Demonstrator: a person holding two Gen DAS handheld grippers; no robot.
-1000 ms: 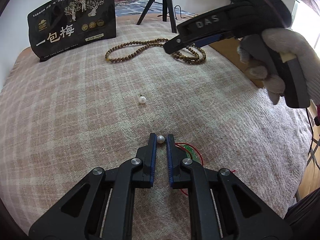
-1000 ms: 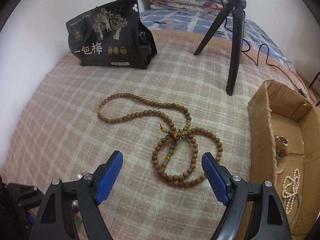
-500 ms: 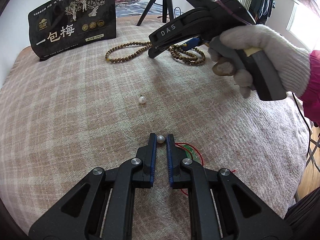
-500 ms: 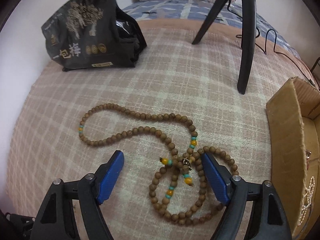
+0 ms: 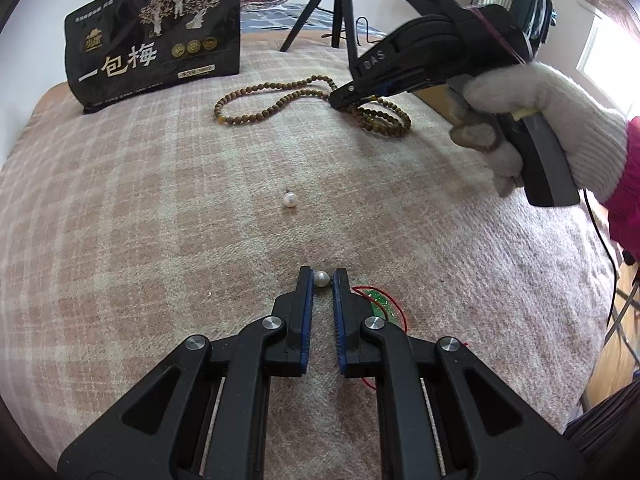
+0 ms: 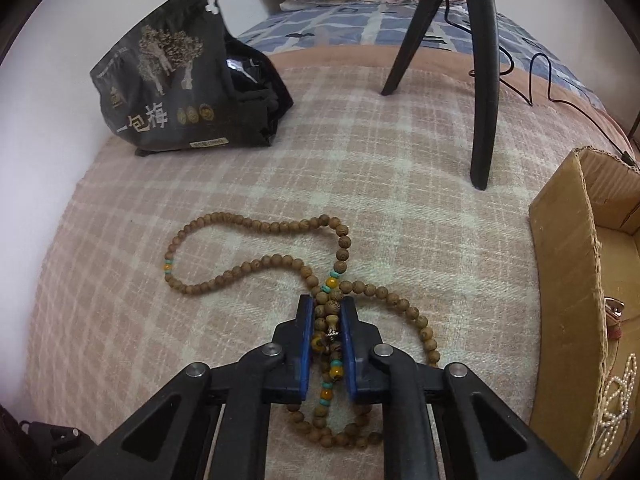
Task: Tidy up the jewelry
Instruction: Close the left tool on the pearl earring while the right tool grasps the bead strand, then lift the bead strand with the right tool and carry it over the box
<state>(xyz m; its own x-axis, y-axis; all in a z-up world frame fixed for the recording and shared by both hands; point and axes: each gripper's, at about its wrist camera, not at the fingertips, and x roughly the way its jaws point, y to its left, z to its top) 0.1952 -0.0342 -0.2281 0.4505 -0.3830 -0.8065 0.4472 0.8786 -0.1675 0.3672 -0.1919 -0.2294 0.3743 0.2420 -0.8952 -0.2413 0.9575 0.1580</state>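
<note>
My left gripper (image 5: 321, 280) is shut on a small white pearl (image 5: 321, 279) just above the plaid blanket. A second pearl (image 5: 289, 199) lies farther ahead. A long wooden bead necklace (image 6: 256, 266) with orange and turquoise beads lies looped on the blanket; it also shows in the left wrist view (image 5: 280, 98). My right gripper (image 6: 327, 308) is shut on the necklace's crossing strands. In the left wrist view the right gripper (image 5: 340, 98) presses down on the beads.
A black snack bag (image 5: 154, 36) stands at the back left. A black tripod (image 6: 482, 80) stands on the blanket. A cardboard box (image 6: 568, 280) at the right holds a pearl bracelet (image 6: 618, 404). A green piece with red wire (image 5: 380, 304) lies by my left fingers.
My right gripper came down onto the bead necklace and closed on its crossing strands. My left gripper stayed still, holding the pearl.
</note>
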